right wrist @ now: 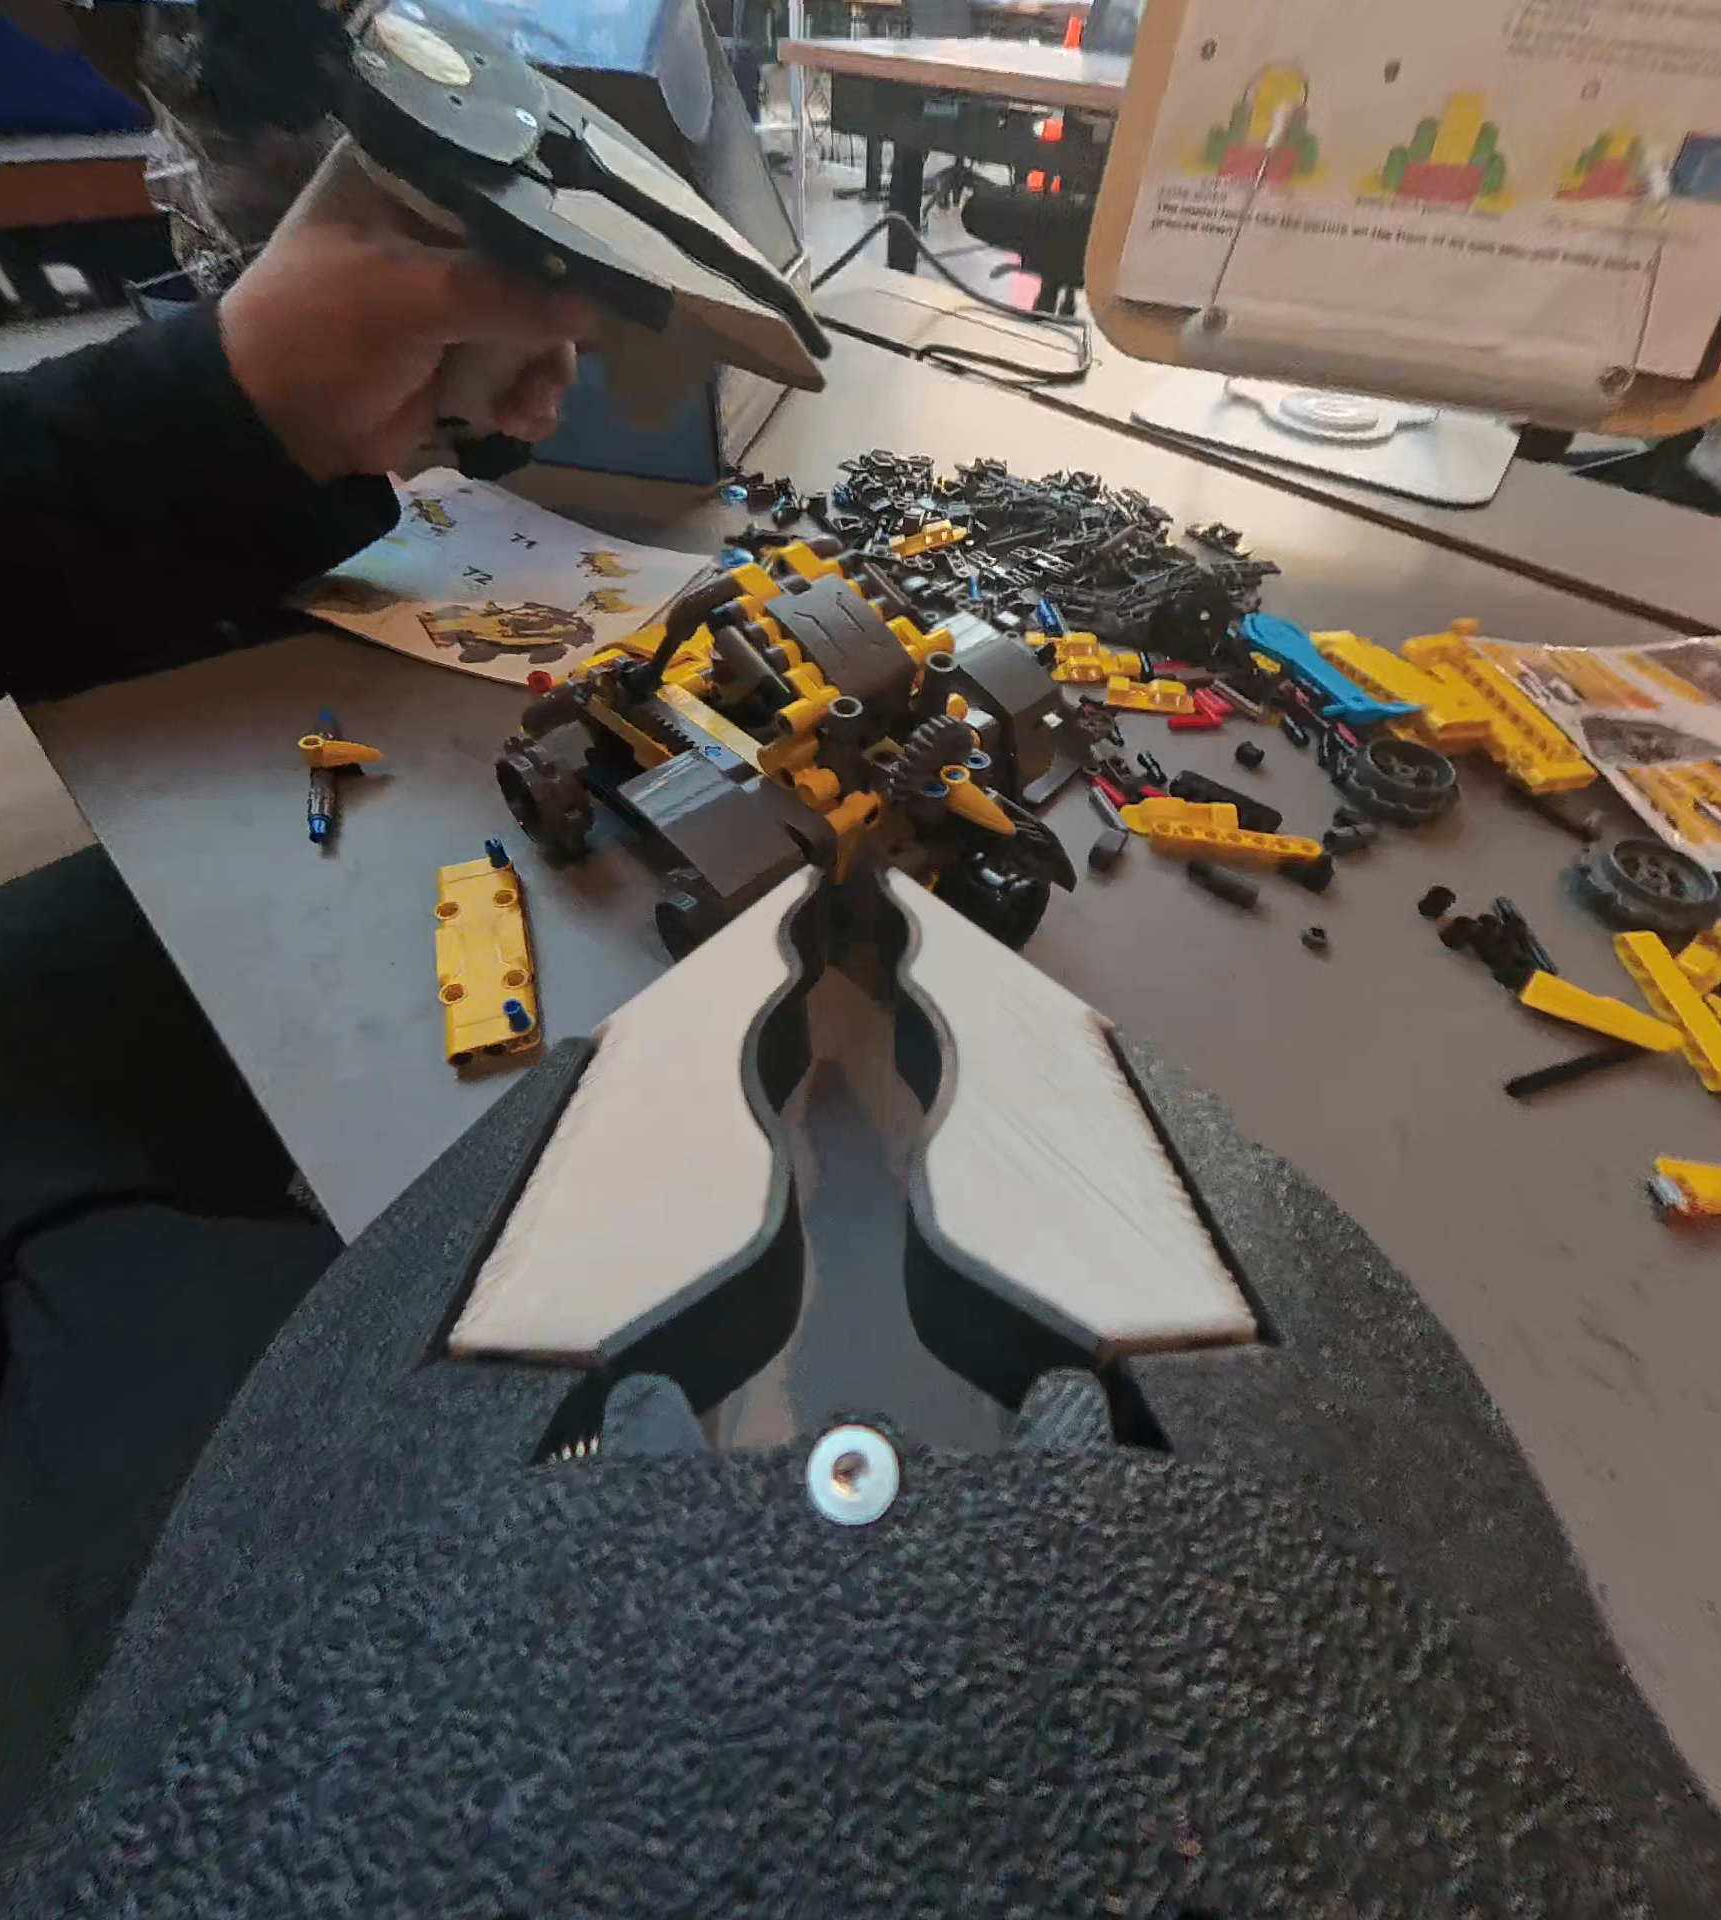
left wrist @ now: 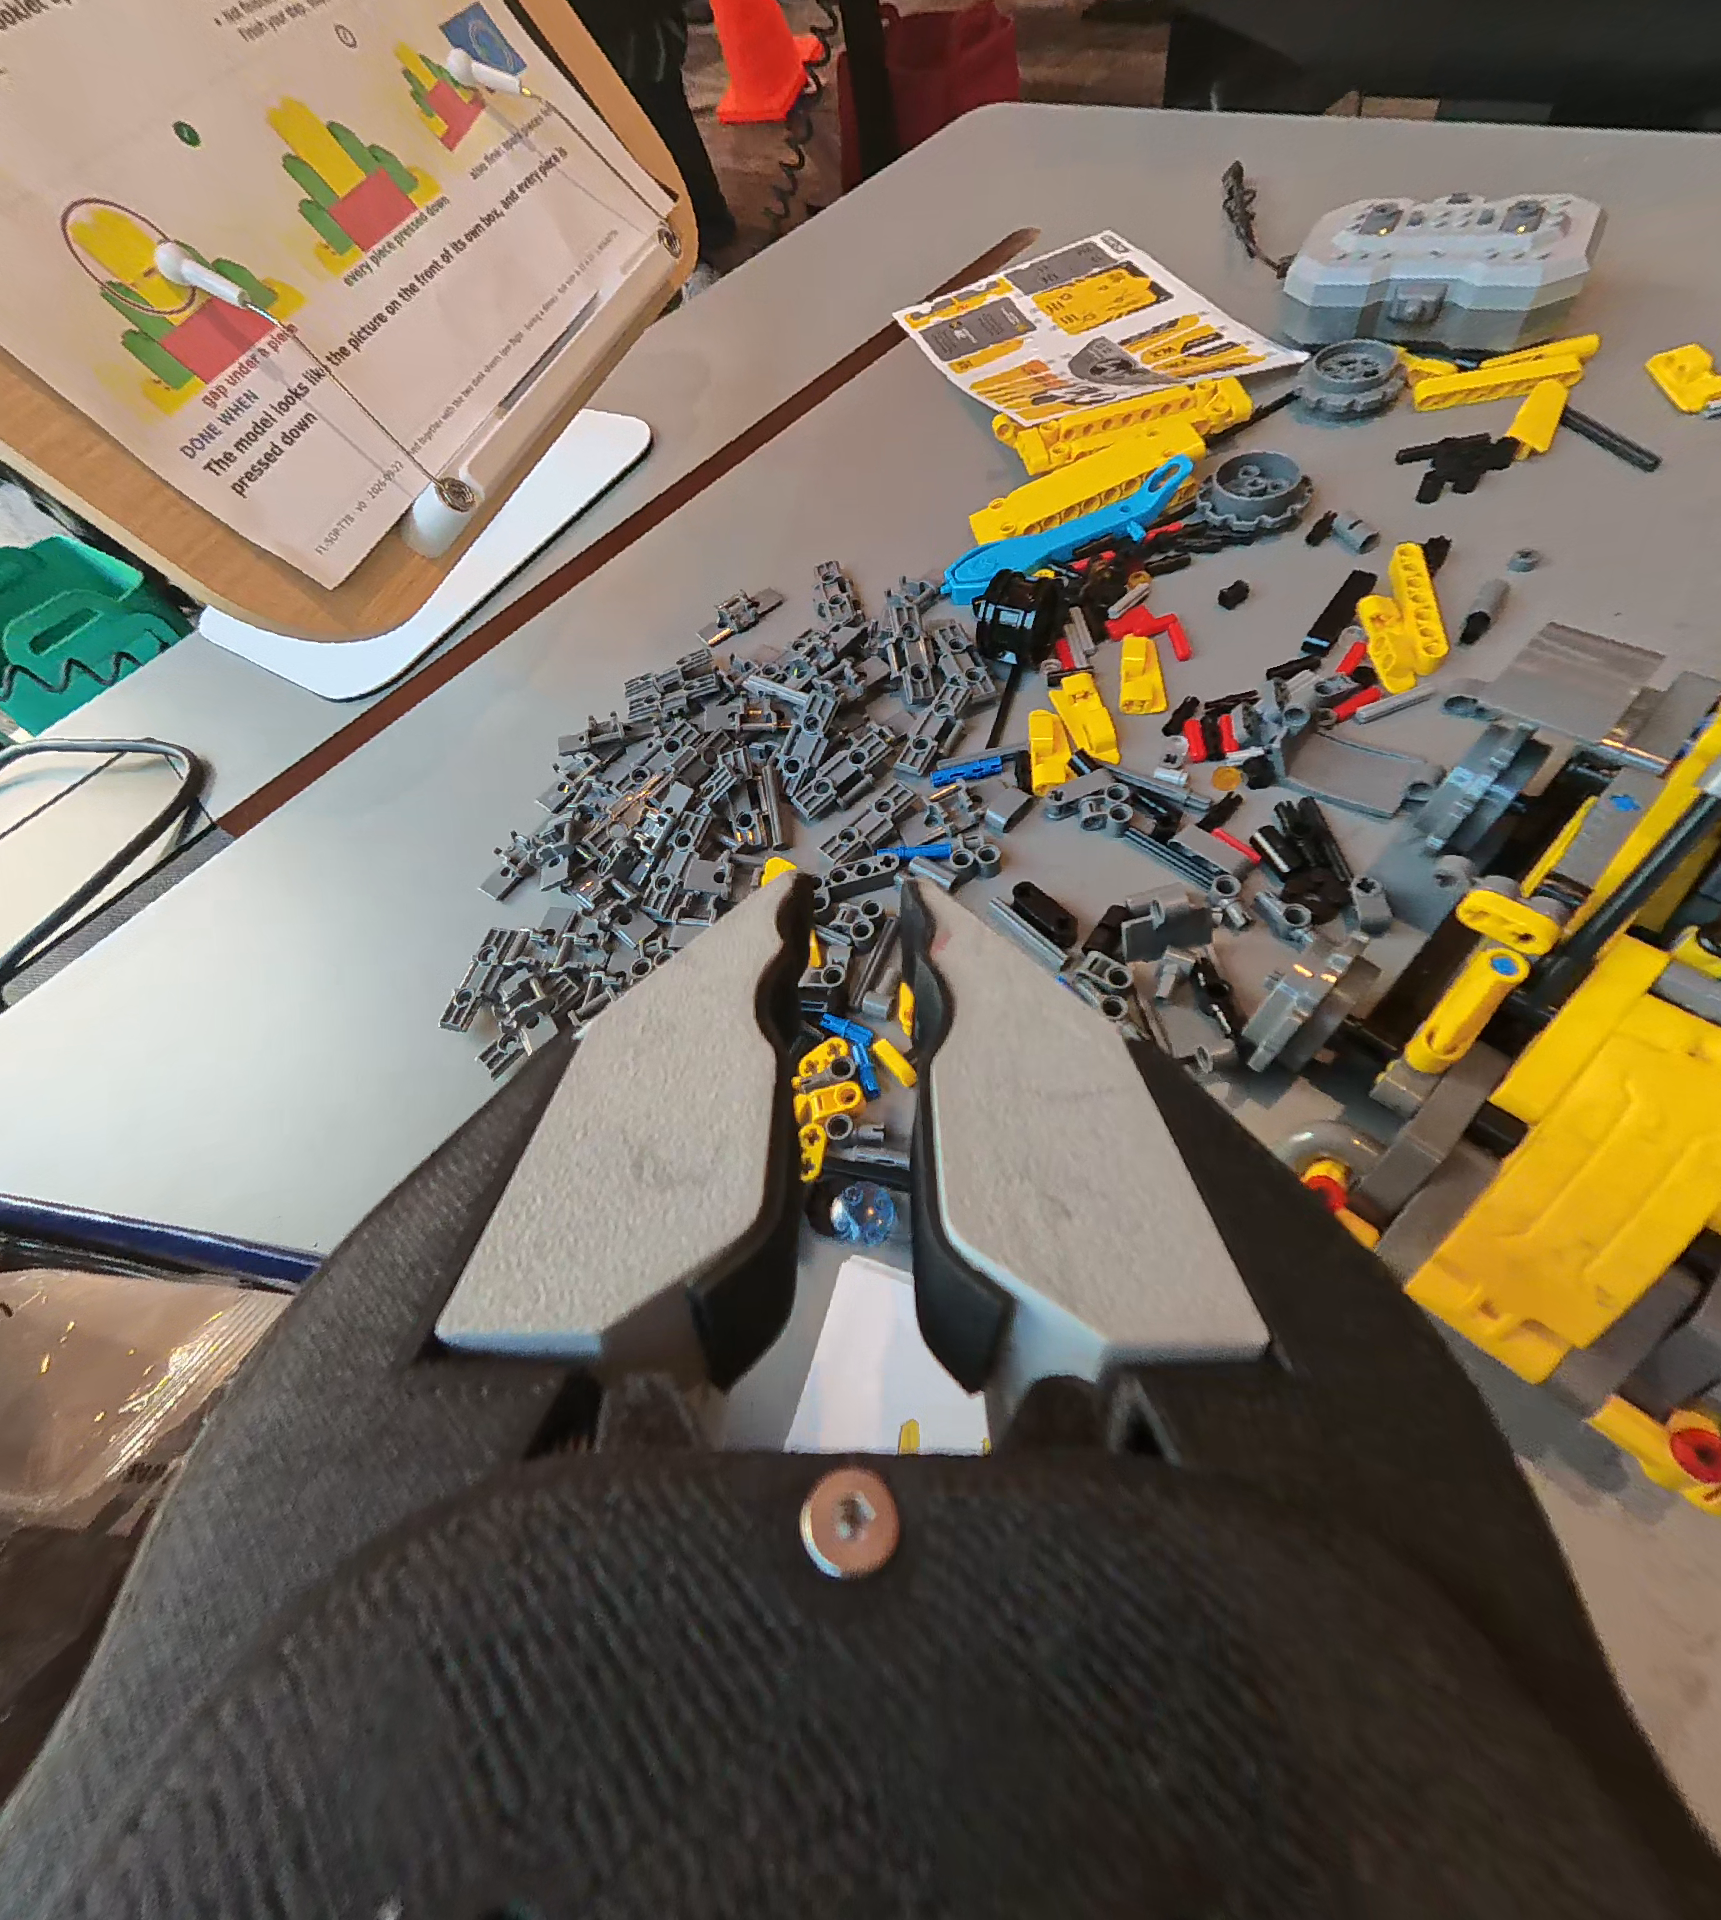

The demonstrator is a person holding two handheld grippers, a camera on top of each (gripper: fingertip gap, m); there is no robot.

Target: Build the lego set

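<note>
A: Left wrist view?
B: The left gripper [left wrist: 856, 894] hovers slightly parted, empty, over small yellow connectors [left wrist: 828, 1093] beside the grey link pile [left wrist: 731, 769]. A printed card stand [left wrist: 243, 260] is behind.
A: Right wrist view?
B: The right gripper [right wrist: 851, 883], narrowly parted, holds nothing and sits just before the yellow vehicle model [right wrist: 794, 727]; a printed booklet [right wrist: 503, 592] lies beyond.

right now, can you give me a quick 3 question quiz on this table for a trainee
1. True or false: the left hand-held gripper is clamped on a yellow beam.
2. Multiple choice: what lies straight ahead of the right hand-held gripper? A) a green bin B) the part-built yellow and grey vehicle C) an orange cone
3. Fill in: the big heap of small track links beyond the left fingertips is ____ in colour.

Key
1. False: its jaws stand slightly apart and hold nothing, over loose small pieces.
2. B
3. Grey
</note>
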